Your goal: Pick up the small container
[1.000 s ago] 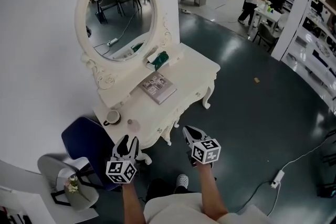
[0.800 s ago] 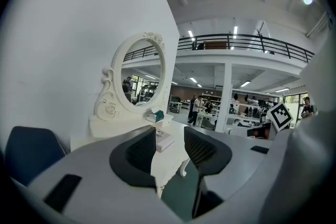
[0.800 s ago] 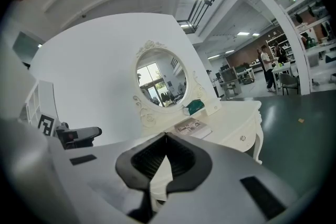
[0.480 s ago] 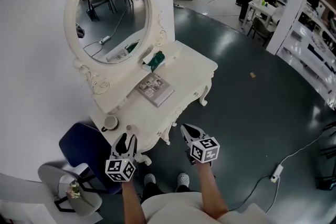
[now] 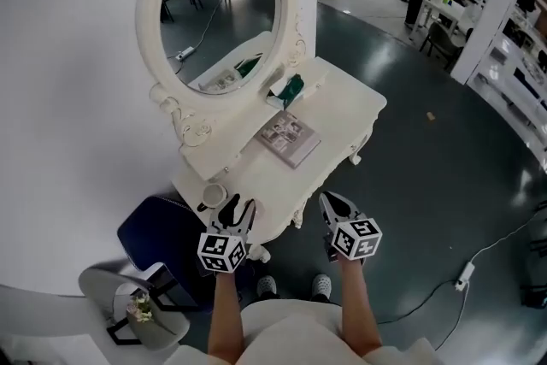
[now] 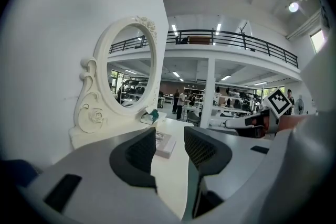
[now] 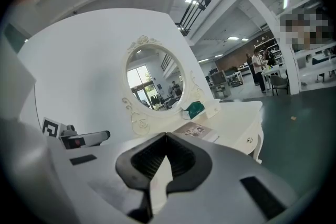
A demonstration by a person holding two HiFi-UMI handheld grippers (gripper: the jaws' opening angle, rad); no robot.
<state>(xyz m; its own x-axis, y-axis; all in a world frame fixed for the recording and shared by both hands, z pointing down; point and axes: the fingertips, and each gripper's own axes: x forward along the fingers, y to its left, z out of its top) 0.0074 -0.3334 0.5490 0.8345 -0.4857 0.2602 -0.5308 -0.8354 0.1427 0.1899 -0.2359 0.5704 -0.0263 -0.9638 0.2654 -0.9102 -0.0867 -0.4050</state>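
Both grippers have moved forward to the near edge of the white vanity table [image 5: 346, 103] since half a second ago, and the table sits further right in the head view.

Left gripper [image 5: 238, 213] now has its tips over the table's near-left corner, just right of the mug [image 5: 212, 196]. Its jaws stand apart with nothing between them; only the bare tabletop and the far book [image 6: 166, 142] show through the gap.

Right gripper [image 5: 335, 205] hangs off the table's front edge, over the dark floor. Its jaw tips meet, and it holds nothing.

Small container: it can't be picked out for sure in any view. It is possibly hidden under the left gripper's tips beside the mug. Its axis and which way it points can't be read.

Further back on the table, the book lies flat near the middle, with a green object [image 5: 291, 87] behind it at the base of the oval mirror [image 5: 224, 13]. A blue chair [image 5: 158, 226] stands left of the table, below the mug corner.
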